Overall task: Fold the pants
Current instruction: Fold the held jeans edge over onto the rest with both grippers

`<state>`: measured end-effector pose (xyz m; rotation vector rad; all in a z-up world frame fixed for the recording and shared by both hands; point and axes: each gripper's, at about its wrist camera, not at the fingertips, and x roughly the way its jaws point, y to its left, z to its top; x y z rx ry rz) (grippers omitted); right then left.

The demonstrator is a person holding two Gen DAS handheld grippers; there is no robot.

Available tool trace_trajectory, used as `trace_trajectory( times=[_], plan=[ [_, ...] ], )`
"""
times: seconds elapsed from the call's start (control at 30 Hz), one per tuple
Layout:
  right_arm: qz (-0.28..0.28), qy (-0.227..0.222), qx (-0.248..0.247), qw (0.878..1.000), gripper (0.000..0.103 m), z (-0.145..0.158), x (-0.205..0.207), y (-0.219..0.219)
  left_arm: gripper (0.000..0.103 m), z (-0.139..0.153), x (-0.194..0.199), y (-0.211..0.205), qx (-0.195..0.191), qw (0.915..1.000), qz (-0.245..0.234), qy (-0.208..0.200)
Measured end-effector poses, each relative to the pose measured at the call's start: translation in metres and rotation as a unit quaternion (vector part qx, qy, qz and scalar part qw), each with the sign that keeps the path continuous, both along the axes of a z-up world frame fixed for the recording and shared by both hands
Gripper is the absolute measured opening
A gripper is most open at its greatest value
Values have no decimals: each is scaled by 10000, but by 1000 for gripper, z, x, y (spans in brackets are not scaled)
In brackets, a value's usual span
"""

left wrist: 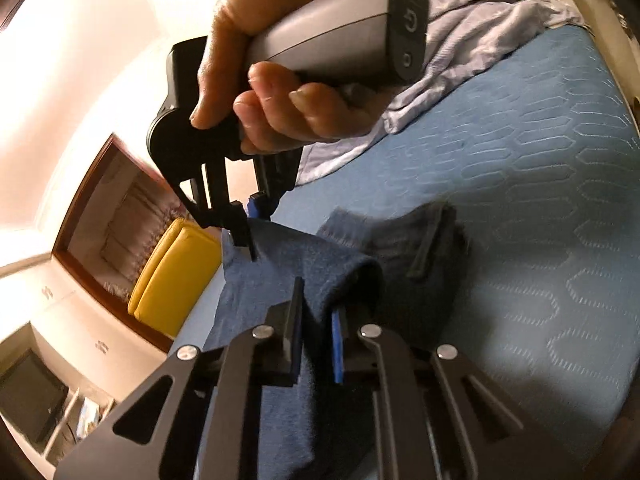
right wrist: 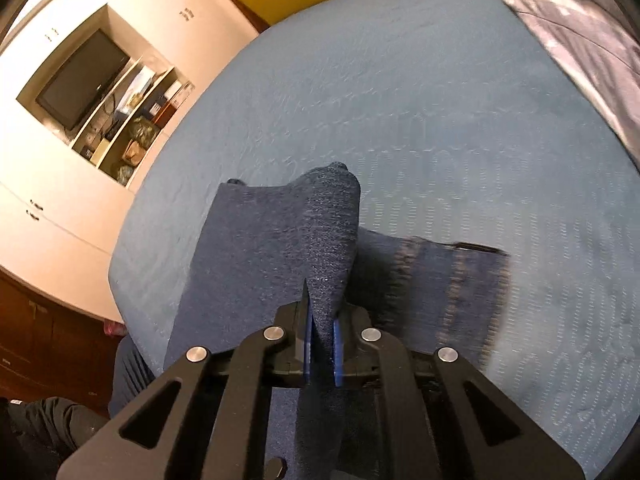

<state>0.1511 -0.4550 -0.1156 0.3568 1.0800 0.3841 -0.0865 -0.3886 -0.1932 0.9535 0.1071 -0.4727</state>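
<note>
Both tongs are pinching the dark blue pants (right wrist: 280, 240), each on its own bit of the same edge, so that the fabric can be carried over as 1 flat flap. The right tongs (right wrist: 321, 354) are clamping a raised ridge of cloth; the left tongs (left wrist: 316, 344) are gripping a fold beside them (the person's hand (left wrist: 256, 80) is showing there). The rest is lying on the blue bed (right wrist: 440, 80), near a crumpled grey sheet (left wrist: 480, 32).
</note>
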Motion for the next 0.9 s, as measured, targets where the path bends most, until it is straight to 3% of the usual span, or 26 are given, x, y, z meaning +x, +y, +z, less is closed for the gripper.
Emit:
trace_trajectory(
  times=[0.3, 0.53, 0.7, 0.73, 0.8, 0.83, 0.9],
  plan=[
    [-321, 270, 266, 9988, 8, -36, -7, -47, 11, -17, -1, -28, 354, 9989, -240, 200],
    [-311, 193, 6, 9993, 8, -42, -1, -37, 11, -14, 3, -45, 236, 9989, -40, 399],
    [-319, 106, -647, 9973, 10, -47, -1, -24, 14, -29, 3, -49, 347, 9985, -92, 414],
    [-393, 67, -760, 9963, 14, -50, -3, -25, 22, -23, 3, -43, 220, 9984, -152, 492],
    [-536, -89, -876, 9947, 27, -50, -7, -26, 53, -13, -2, -34, 0, 9982, -247, 542],
    [-657, -150, -1027, 9924, 40, -50, -8, -29, 70, -4, -4, -24, -182, 9968, -349, 689],
    [-956, -272, -1332, 9861, 59, -44, -15, -33, 70, 12, -7, -5, -483, 9928, -393, 1024]
  ],
)
